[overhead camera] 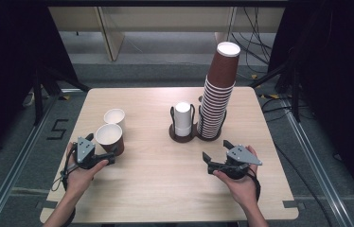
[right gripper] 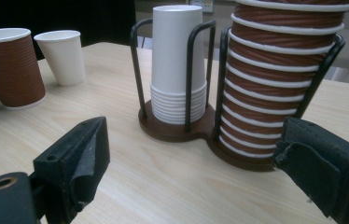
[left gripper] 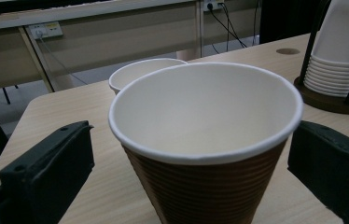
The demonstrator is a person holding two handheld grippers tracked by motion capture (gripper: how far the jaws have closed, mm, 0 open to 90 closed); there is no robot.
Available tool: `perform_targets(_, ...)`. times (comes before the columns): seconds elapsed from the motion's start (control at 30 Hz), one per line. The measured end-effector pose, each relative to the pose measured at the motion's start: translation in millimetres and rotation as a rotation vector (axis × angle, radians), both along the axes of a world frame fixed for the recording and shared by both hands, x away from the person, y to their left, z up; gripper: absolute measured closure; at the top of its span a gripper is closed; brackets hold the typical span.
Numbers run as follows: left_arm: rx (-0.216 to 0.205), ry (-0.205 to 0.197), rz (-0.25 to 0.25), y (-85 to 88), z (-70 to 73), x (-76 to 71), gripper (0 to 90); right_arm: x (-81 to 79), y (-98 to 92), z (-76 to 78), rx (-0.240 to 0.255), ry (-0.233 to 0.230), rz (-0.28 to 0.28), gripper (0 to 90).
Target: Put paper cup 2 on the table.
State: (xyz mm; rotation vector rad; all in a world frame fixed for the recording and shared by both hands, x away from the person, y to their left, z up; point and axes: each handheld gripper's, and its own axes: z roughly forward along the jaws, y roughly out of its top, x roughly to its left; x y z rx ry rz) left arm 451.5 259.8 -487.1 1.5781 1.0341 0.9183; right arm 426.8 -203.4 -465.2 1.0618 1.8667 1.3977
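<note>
Brown ribbed paper cup [left gripper: 205, 154] stands on our counter [overhead camera: 165, 170], between the left claw's [overhead camera: 100, 150] wide-open jaws. Release looks done; next we back away. Right claw [overhead camera: 215, 155] gapes empty.

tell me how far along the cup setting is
Done: a white cup and a brown cup stand upright on the table. In hand: the left tool brackets the brown cup, jaws open. Left: the white stack and brown stack remain; the right tool waits open.

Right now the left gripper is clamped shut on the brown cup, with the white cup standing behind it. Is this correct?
Not quite: the left gripper is open. Its jaws stand apart from the brown cup between them, as the left gripper view shows. The white cup does stand behind it.
</note>
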Motion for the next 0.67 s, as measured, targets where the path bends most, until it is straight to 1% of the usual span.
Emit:
perform_targets(0.03,0.002,-0.001,-0.004,1.2,0.5,-2.4,0.0,-0.3,-1.7,-0.9,-0.004,-0.006,0.000,10.2)
perform_targets(0.07,-0.006,-0.009,-0.009,1.8,0.6,-4.7,0.0,-0.8,-2.7,-1.6,0.000,-0.008,0.002,10.1)
perform_targets(0.1,-0.003,-0.012,-0.011,2.7,0.8,-7.2,0.0,-2.3,-3.5,-2.1,0.000,0.003,-0.003,10.2)
perform_targets(0.13,-0.006,-0.014,-0.019,3.6,0.8,-9.8,0.0,-2.5,-5.7,-2.7,-0.004,-0.001,0.001,10.2)
perform_targets(0.17,-0.004,-0.016,-0.018,4.6,1.0,-12.7,0.0,-3.1,-6.2,-3.8,0.011,-0.007,-0.006,10.2)
perform_targets(0.2,-0.009,-0.015,-0.021,5.5,1.0,-16.1,0.0,-4.0,-8.4,-3.9,0.002,-0.005,-0.012,10.2)
perform_targets(0.23,-0.011,-0.013,-0.027,6.6,1.2,-19.7,0.0,-5.0,-9.5,-4.7,0.009,0.000,-0.011,10.2)
perform_targets(0.27,-0.011,-0.013,-0.025,7.4,1.2,-22.4,0.0,-5.8,-11.2,-5.3,0.010,-0.006,-0.019,10.2)
perform_targets(0.33,-0.024,-0.021,-0.027,9.8,-0.2,-29.9,0.0,-8.4,-14.0,-6.2,0.007,0.004,-0.024,10.4)
perform_targets(0.37,-0.022,-0.022,-0.031,11.0,-1.0,-33.5,0.0,-9.2,-14.8,-7.8,0.012,-0.004,-0.029,10.4)
perform_targets(0.4,-0.020,-0.027,-0.031,11.6,-2.3,-36.7,0.0,-10.2,-17.2,-8.7,-0.010,-0.003,-0.032,10.5)
perform_targets(0.43,-0.022,-0.035,-0.035,11.9,-3.5,-38.4,0.0,-11.2,-17.7,-10.3,-0.004,0.004,-0.027,10.6)
perform_targets(0.47,-0.021,-0.026,-0.023,12.3,-4.3,-42.9,0.0,-12.0,-18.3,-11.5,0.002,0.004,-0.026,10.6)
perform_targets(0.5,-0.030,-0.034,-0.023,12.6,-5.6,-44.4,0.0,-13.9,-19.2,-13.4,0.005,0.002,-0.043,10.6)
perform_targets(0.53,-0.034,-0.031,-0.022,13.5,-6.6,-46.7,0.0,-14.3,-19.6,-15.5,0.016,-0.007,-0.052,10.6)
perform_targets(0.57,-0.036,-0.029,-0.017,13.9,-7.4,-47.8,0.0,-15.3,-20.9,-16.8,0.023,-0.005,-0.050,10.6)
perform_targets(0.6,-0.048,-0.031,-0.013,14.2,-8.8,-48.7,0.0,-15.1,-21.5,-18.0,0.029,-0.011,-0.045,10.6)
perform_targets(0.63,-0.049,-0.028,-0.009,14.8,-10.1,-49.6,0.0,-15.9,-22.2,-18.5,0.021,-0.004,-0.054,10.6)
perform_targets(0.67,-0.041,-0.028,-0.001,15.2,-11.0,-50.4,0.0,-16.2,-23.3,-19.0,0.012,-0.011,-0.056,10.6)
